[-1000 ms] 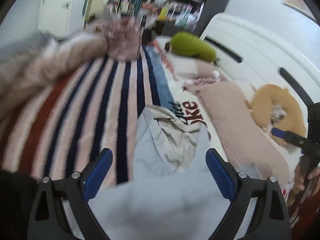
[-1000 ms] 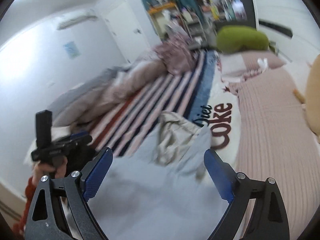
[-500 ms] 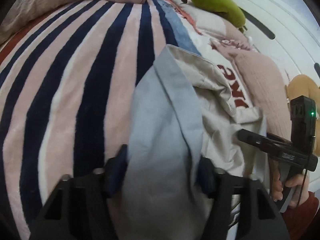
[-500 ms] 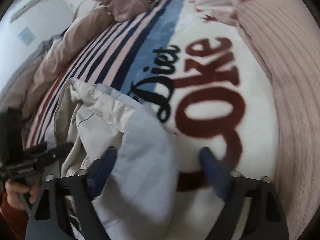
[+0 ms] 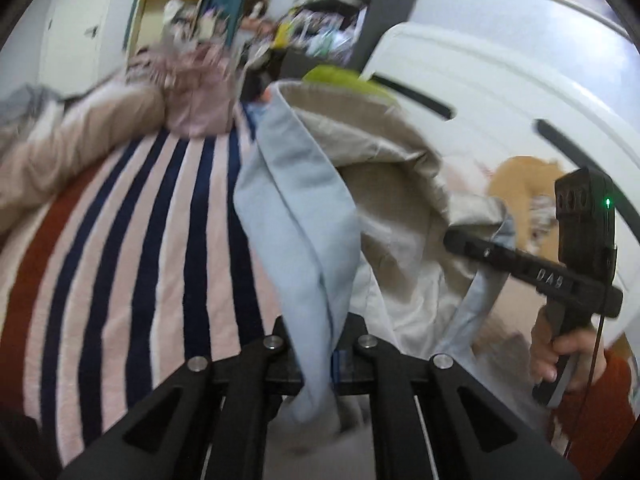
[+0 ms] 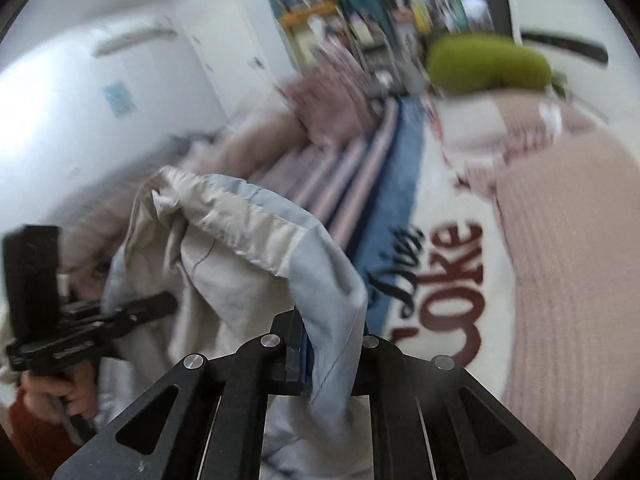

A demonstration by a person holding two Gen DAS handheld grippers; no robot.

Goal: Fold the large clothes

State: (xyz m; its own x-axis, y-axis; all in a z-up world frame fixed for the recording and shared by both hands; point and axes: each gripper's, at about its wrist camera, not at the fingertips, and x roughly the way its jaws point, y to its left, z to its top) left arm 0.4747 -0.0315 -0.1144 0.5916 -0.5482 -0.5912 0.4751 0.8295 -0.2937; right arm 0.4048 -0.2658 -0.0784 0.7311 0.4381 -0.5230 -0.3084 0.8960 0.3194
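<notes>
Left wrist view: left gripper (image 5: 320,344) had just closed, clamped on the pale-blue garment (image 5: 296,216) edge. Right gripper (image 6: 320,344) likewise had just closed, pinching the opposite edge. Garment hung between them, lifted above the striped blanket (image 5: 120,232). Judged light, limp, slightly slick; best gripped at hemmed corners, kept taut to prevent sagging.

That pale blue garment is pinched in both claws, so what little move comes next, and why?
Probably lift and draw the claws apart. The left claw and right claw each clamp an edge of the pale blue garment, which hangs bunched between them above the striped blanket.
</notes>
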